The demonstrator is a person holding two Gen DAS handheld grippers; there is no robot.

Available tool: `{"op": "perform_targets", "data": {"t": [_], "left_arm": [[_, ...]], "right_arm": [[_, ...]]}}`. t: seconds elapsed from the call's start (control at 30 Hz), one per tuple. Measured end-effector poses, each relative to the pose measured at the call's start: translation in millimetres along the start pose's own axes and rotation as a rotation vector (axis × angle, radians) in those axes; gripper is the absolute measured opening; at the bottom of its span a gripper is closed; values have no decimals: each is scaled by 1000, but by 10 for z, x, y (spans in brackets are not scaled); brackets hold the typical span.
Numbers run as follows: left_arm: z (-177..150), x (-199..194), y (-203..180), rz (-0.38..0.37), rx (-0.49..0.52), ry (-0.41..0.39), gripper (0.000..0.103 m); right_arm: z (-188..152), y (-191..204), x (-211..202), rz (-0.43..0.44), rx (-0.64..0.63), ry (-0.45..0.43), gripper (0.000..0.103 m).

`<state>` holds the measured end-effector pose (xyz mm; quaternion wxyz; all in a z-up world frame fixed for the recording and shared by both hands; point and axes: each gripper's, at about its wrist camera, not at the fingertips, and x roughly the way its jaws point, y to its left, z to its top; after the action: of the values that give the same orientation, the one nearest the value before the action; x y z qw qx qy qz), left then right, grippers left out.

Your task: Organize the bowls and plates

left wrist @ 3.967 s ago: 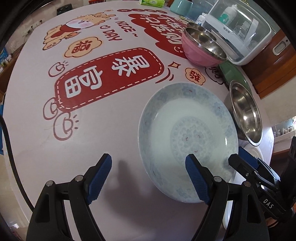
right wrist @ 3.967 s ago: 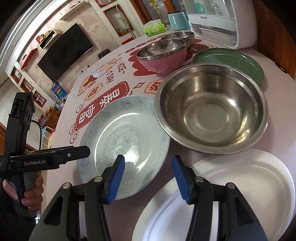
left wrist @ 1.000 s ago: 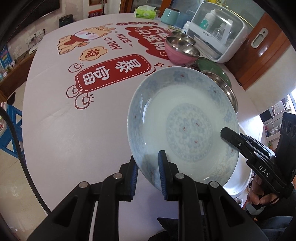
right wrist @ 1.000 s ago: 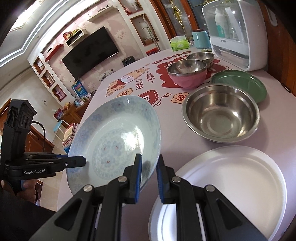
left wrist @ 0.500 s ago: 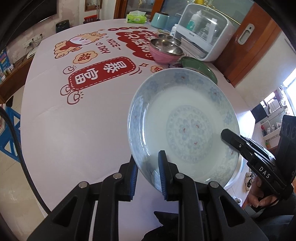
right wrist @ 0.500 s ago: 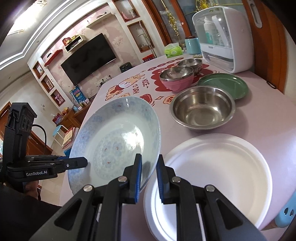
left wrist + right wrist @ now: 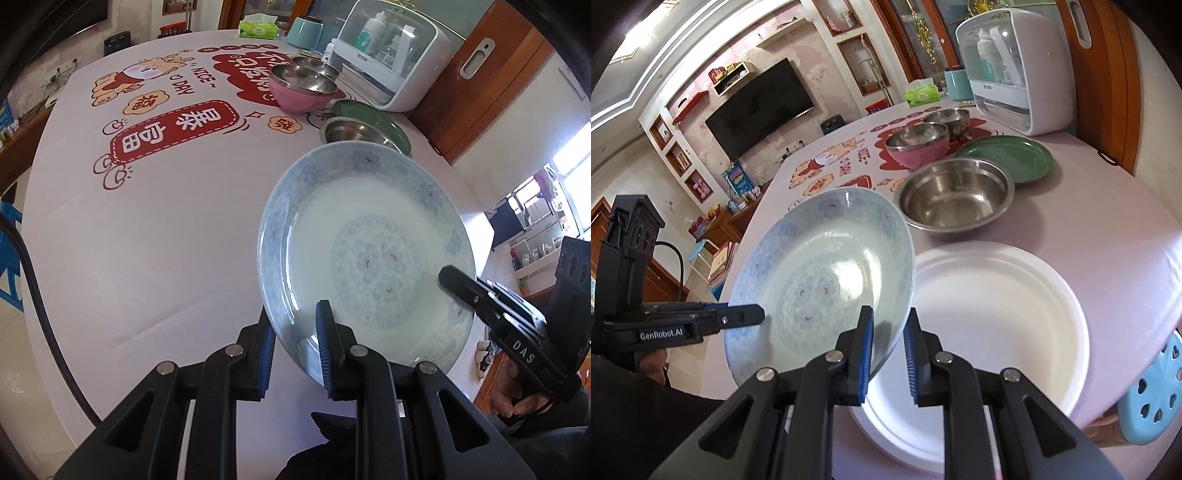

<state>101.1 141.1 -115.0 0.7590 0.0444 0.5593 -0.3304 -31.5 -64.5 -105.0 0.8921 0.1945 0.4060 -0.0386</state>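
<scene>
At mid-frame, lifted off the surface (image 7: 155,236), a glossy blue-patterned porcelain plate (image 7: 369,254) tilts between the left gripper (image 7: 295,347) and right gripper (image 7: 889,350), both jaws clamped on its rim. Lower right, a white plate (image 7: 997,302) lies beneath; beyond stand an empty steel bowl (image 7: 955,195), green plate (image 7: 1008,157) and pink bowl (image 7: 918,146).

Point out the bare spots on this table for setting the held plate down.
Bare cloth lies left of the blue-patterned porcelain plate, below the red printed banner. The right edge is crowded: white paper plate, steel bowl, green plate, pink bowl.
</scene>
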Motion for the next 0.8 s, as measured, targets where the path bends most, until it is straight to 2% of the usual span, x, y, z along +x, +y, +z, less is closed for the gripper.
{"op": "perform_targets", "data": {"t": [0.23,0.8], "left_arm": [[-79,107,-229,-16,-72,3,18],[-33,479,-838,-14,-119,42,21]], "right_arm": [[-12,-227,-120,10,-39,58,16],[88,-780,-291,-20,-119,150,16]]}}
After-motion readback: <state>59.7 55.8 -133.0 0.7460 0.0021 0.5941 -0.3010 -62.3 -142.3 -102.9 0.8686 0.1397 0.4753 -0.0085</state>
